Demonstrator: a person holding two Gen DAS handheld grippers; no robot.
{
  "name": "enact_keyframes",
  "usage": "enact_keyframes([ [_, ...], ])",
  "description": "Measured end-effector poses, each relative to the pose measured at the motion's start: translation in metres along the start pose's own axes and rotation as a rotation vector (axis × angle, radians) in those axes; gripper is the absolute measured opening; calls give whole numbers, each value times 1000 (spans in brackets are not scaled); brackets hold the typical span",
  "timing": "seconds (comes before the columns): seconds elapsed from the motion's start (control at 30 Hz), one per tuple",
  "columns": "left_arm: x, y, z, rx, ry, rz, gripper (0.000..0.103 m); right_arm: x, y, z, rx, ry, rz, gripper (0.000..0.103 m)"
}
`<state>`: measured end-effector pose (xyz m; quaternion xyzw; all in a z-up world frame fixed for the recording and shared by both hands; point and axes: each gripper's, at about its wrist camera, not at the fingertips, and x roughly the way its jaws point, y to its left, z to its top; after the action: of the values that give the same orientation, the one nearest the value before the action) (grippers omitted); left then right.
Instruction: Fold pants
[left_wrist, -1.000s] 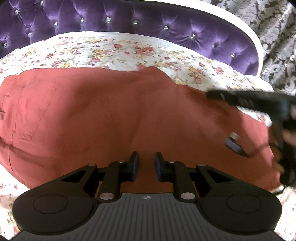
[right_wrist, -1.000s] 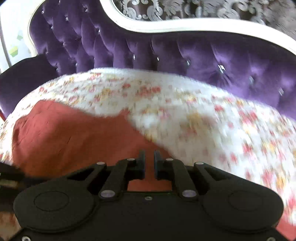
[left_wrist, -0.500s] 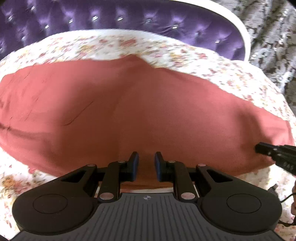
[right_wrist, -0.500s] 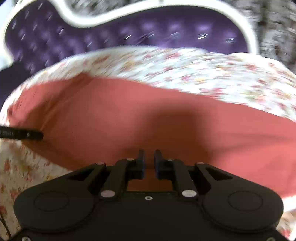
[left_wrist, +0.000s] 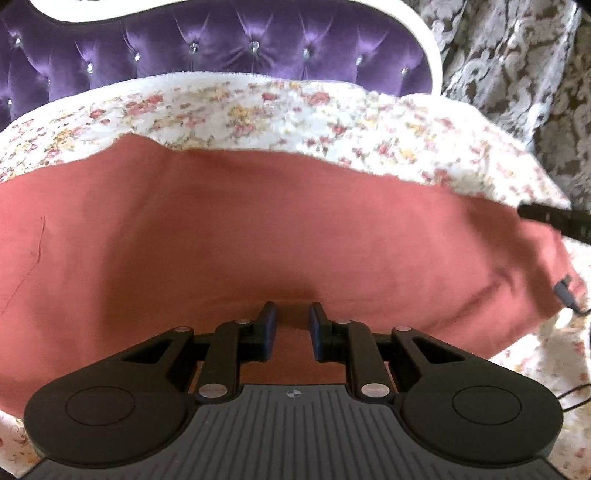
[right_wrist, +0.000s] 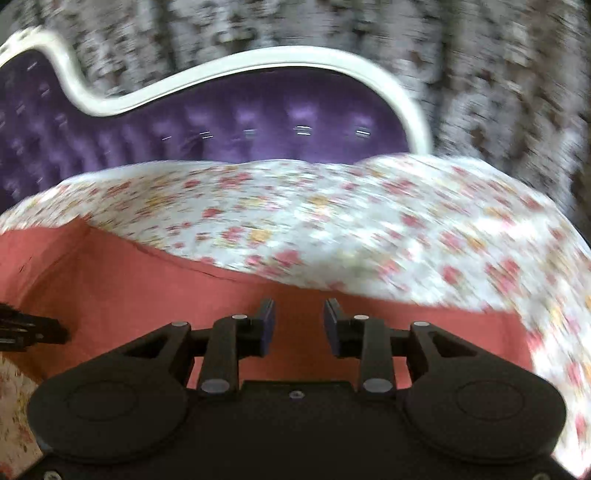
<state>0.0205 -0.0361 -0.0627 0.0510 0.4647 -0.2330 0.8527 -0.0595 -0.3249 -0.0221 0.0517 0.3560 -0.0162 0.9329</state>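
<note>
The rust-red pants (left_wrist: 258, 229) lie spread flat across a flower-print bed sheet (left_wrist: 258, 107). My left gripper (left_wrist: 291, 317) hovers just over the pants' near edge with its jaws a little apart and nothing between them. My right gripper (right_wrist: 299, 317) is open and empty above the pants (right_wrist: 147, 295) near their right end; its view is motion-blurred. The right gripper's finger tip (left_wrist: 546, 216) shows at the right edge of the left wrist view. The left gripper's finger tip (right_wrist: 33, 328) shows at the left edge of the right wrist view.
A purple tufted headboard (left_wrist: 221, 55) with a white frame (right_wrist: 240, 70) stands behind the bed. Patterned curtains (left_wrist: 517, 74) hang to the right. A black cable with a plug (left_wrist: 565, 295) lies over the pants' right end.
Both grippers have swung right along the pants and opened a little, the right one wider. The right gripper's tip has risen in the left wrist view.
</note>
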Motion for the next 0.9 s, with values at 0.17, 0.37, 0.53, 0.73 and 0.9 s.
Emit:
enact_keyframes([
  [0.17, -1, -1, 0, -3, 3, 10, 19, 30, 30, 5, -172, 20, 122, 42],
  [0.37, -1, -3, 1, 1, 5, 19, 19, 68, 46, 10, -308, 90, 195, 42],
  [0.53, 0, -5, 2, 12, 6, 23, 19, 81, 48, 11, -371, 108, 234, 46],
  [0.73, -1, -2, 2, 2, 3, 11, 19, 80, 49, 8, -379, 108, 283, 37],
  [0.9, -1, -7, 0, 31, -6, 28, 19, 76, 58, 6, -421, 99, 273, 10],
])
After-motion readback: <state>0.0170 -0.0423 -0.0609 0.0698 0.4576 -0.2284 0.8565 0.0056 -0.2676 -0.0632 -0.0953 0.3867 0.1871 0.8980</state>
